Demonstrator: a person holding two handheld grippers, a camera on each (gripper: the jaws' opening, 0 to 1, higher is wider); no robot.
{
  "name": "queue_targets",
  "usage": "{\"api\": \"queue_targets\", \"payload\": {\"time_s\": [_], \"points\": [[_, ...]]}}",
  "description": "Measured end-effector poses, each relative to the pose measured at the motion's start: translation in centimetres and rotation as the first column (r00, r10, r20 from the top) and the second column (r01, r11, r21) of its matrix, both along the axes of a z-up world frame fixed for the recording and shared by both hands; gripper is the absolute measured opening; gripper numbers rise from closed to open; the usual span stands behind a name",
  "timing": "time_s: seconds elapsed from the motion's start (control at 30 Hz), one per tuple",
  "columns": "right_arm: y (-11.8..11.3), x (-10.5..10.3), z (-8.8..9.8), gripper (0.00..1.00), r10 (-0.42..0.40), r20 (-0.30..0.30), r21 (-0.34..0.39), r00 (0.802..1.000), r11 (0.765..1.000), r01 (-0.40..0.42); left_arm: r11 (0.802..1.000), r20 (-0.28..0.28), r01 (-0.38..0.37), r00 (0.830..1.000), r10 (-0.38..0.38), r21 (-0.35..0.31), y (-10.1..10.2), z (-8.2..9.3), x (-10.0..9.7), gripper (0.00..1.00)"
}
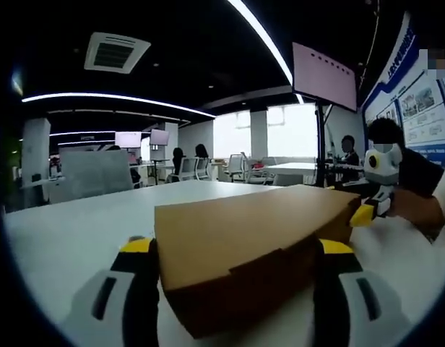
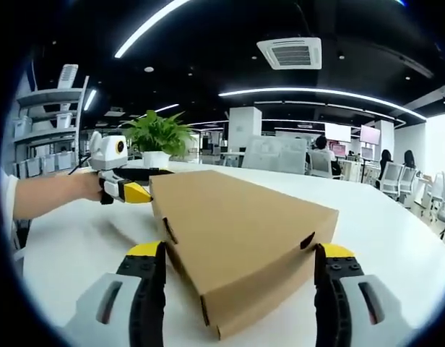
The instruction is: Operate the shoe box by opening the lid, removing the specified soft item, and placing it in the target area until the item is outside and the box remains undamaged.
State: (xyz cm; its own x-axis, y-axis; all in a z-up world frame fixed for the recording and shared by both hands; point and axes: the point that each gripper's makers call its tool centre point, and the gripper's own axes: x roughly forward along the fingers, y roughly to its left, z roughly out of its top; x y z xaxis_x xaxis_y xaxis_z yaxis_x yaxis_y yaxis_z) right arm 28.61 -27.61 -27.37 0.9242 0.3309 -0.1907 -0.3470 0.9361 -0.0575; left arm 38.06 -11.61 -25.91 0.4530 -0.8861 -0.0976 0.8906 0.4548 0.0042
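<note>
A closed brown cardboard shoe box (image 1: 244, 231) lies on the white table (image 1: 78, 231), its lid down. My left gripper (image 1: 237, 249) is open, with one end of the box between its yellow-tipped jaws. The right gripper (image 1: 367, 212), held by a hand, reaches the box's far right corner. In the right gripper view the box (image 2: 244, 224) lies at an angle, and my right gripper (image 2: 240, 253) stands open around its near end. The left gripper (image 2: 132, 191), on a person's arm, sits at the far left corner. The soft item is hidden inside.
The white table (image 2: 396, 217) stretches wide around the box. A potted green plant (image 2: 159, 137) stands behind the left gripper, with a shelf unit (image 2: 49, 123) further left. Office chairs (image 2: 320, 165), desks and seated people are in the background.
</note>
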Motion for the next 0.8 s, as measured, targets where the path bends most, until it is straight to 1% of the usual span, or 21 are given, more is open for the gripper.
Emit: {"api": "queue_targets", "payload": {"time_s": [0.1,0.13,0.3,0.4,0.6,0.8], "points": [[0.0,0.0,0.0,0.86,0.008,0.001,0.001,1.0,1.0,-0.008,1.0,0.005,-0.006,1.0,0.006,-0.011,0.1,-0.1,0.0,0.9],[0.0,0.0,0.0,0.86,0.011,0.0,0.0,1.0,1.0,-0.011,1.0,0.011,-0.012,1.0,0.013,-0.024,0.2,-0.1,-0.2,0.9],[0.0,-0.2,0.0,0.85,0.024,-0.001,0.002,1.0,1.0,-0.024,0.999,0.013,-0.033,0.999,0.033,-0.037,0.4,0.0,-0.8,0.9],[0.1,-0.6,0.1,0.84,0.032,-0.015,-0.003,0.999,0.999,-0.032,0.998,0.011,-0.043,0.999,0.044,-0.037,0.6,0.1,-1.1,0.9],[0.0,-0.7,-0.1,0.83,0.048,-0.014,-0.003,0.999,0.999,-0.048,0.997,0.006,-0.067,0.998,0.067,-0.025,0.7,0.1,-1.8,0.9],[0.1,-1.5,0.0,0.81,0.07,-0.005,0.0,0.998,0.998,-0.07,0.994,0.006,-0.103,0.995,0.103,-0.023,0.9,0.2,-2.7,0.9]]}}
